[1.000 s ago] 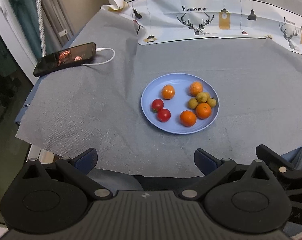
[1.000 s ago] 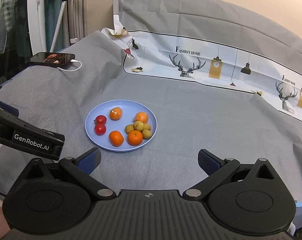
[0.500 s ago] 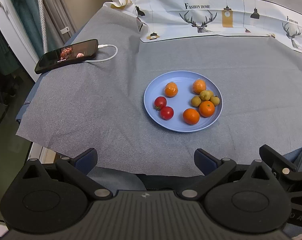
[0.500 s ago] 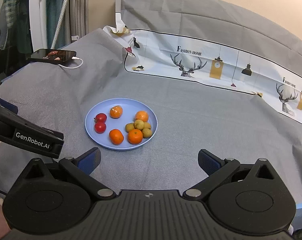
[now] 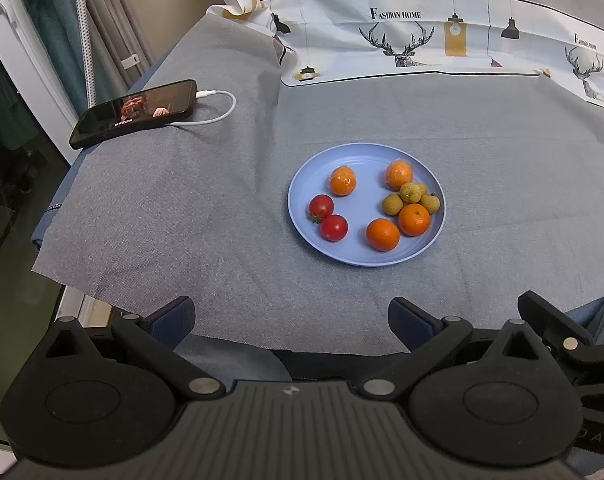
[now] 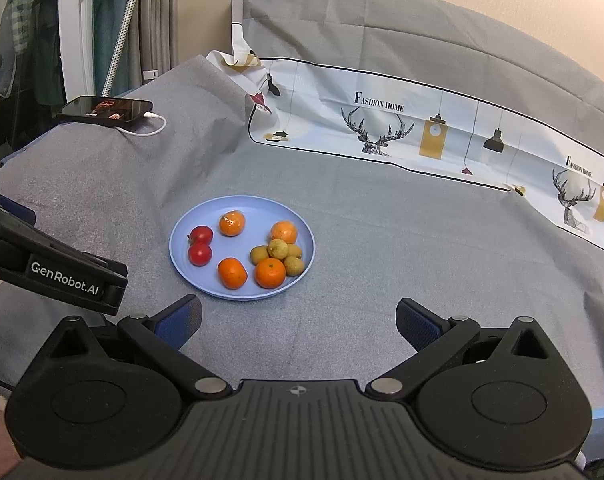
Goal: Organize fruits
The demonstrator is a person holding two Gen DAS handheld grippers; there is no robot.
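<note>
Fruits (image 5: pixel 382 234) on blue plate (image 5: pixel 298 200), grey cloth (image 5: pixel 182 208); hand-held grippers apart, empty

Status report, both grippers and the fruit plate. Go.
Left gripper open, empty. Right gripper open, empty. Fruit all on blue plate, untouched. Phone far left, path clear.

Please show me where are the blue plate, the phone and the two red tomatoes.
blue plate (image 5: pixel 366 208), left wrist view, bare centre.
phone (image 5: pixel 134 114), left wrist view, screen.
two red tomatoes (image 5: pixel 334 227), left wrist view, nearer tomato.
</note>
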